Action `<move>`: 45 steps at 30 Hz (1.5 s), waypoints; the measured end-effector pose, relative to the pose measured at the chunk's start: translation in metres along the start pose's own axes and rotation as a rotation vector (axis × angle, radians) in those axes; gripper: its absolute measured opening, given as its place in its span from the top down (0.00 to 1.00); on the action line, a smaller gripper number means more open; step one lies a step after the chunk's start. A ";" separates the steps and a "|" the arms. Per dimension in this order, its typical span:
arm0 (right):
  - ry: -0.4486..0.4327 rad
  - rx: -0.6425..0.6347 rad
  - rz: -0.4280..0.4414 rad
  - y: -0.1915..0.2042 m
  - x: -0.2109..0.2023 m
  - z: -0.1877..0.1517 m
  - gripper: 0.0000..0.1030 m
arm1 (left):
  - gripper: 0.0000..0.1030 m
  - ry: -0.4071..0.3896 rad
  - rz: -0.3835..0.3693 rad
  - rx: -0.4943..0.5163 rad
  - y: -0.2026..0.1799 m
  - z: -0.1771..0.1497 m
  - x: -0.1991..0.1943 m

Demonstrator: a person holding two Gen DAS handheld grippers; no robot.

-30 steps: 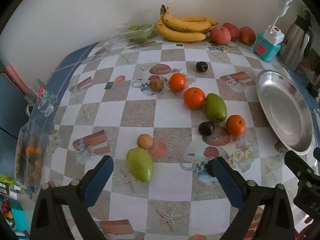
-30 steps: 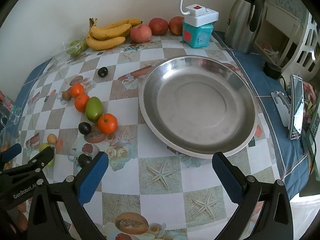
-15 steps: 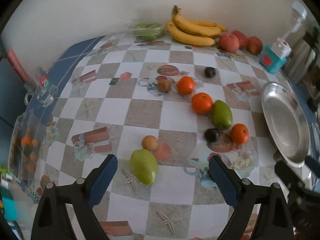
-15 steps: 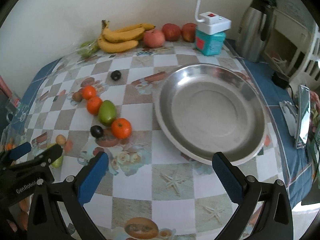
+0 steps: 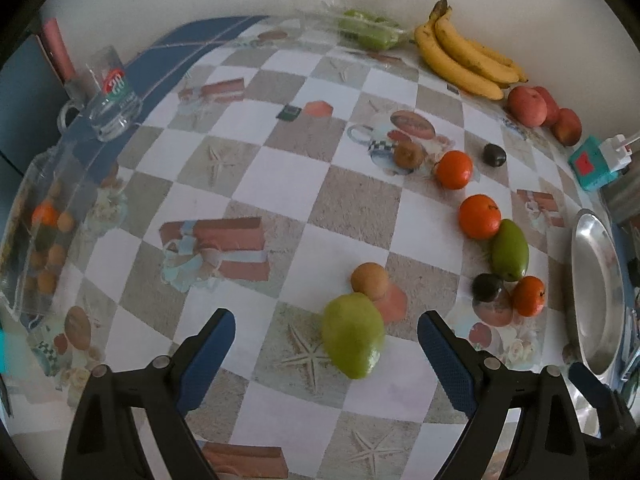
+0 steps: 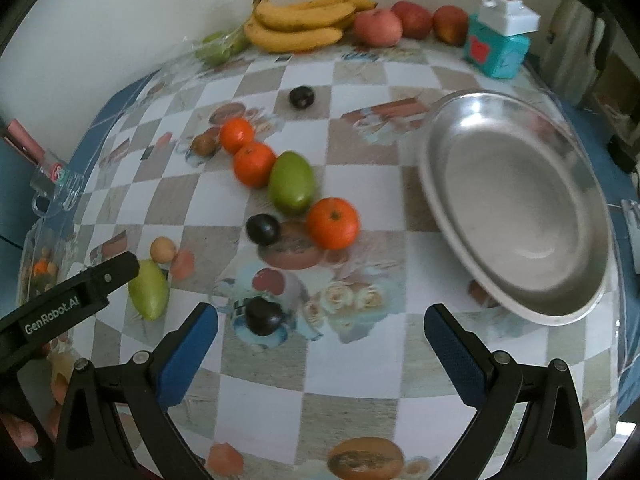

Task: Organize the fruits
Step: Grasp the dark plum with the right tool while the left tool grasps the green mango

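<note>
White "GenRobot.AI" on left gripper point(image 6: 326, 354)

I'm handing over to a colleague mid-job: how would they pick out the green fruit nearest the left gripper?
Start at the steel dish on the checked tablecloth and look across past the line of oranges. Alone near the front lies a green mango, touching a small tan fruit. The other green mango sits between oranges.

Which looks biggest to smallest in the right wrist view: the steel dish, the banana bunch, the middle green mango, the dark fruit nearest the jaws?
1. Steel dish
2. Banana bunch, though it lies farthest away
3. Middle green mango
4. Dark fruit nearest the jaws
</note>
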State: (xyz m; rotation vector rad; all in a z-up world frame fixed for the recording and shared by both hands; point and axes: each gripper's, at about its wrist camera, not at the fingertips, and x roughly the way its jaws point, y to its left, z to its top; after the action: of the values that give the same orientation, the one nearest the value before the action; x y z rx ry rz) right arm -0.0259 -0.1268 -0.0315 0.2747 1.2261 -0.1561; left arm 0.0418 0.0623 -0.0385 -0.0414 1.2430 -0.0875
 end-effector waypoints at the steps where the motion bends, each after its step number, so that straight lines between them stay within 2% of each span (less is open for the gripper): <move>1: 0.005 -0.004 -0.001 0.002 0.002 0.000 0.00 | 0.09 0.008 -0.006 -0.001 0.000 0.000 0.002; 5: 0.027 -0.010 0.015 0.009 0.011 0.002 0.06 | 0.11 0.031 -0.007 -0.006 -0.001 0.000 0.008; 11: 0.068 -0.040 0.018 0.020 0.022 0.002 0.07 | 0.14 0.068 -0.014 -0.008 -0.003 -0.001 0.017; 20: 0.100 -0.050 0.025 0.023 0.032 0.001 0.09 | 0.18 0.082 -0.005 -0.005 -0.004 -0.001 0.022; 21: 0.104 -0.046 0.029 0.022 0.032 0.001 0.11 | 0.19 0.083 -0.006 -0.003 -0.004 -0.001 0.022; 23: 0.108 -0.043 0.034 0.022 0.033 0.001 0.25 | 0.21 0.085 -0.010 -0.001 -0.004 -0.001 0.022; 25: 0.105 -0.045 0.033 0.022 0.032 0.001 0.26 | 0.23 0.087 -0.011 -0.002 -0.005 0.000 0.023; 29: 0.098 -0.055 0.052 0.023 0.031 0.000 0.40 | 0.30 0.093 -0.019 0.000 -0.005 0.000 0.024; 32: 0.111 -0.068 0.057 0.027 0.035 0.000 0.46 | 0.36 0.096 -0.027 0.004 -0.005 -0.001 0.024; 36: 0.120 -0.076 0.056 0.030 0.039 -0.001 0.49 | 0.43 0.103 -0.033 0.008 -0.006 -0.001 0.026; 39: 0.128 -0.077 0.062 0.031 0.042 -0.001 0.56 | 0.46 0.104 -0.037 0.009 -0.007 -0.002 0.026; 45: 0.129 -0.073 0.064 0.032 0.044 0.001 0.60 | 0.56 0.105 -0.050 0.008 -0.006 -0.003 0.025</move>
State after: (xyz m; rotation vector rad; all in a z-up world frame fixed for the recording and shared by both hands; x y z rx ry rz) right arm -0.0018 -0.0954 -0.0688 0.2634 1.3463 -0.0390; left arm 0.0468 0.0537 -0.0629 -0.0616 1.3469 -0.1390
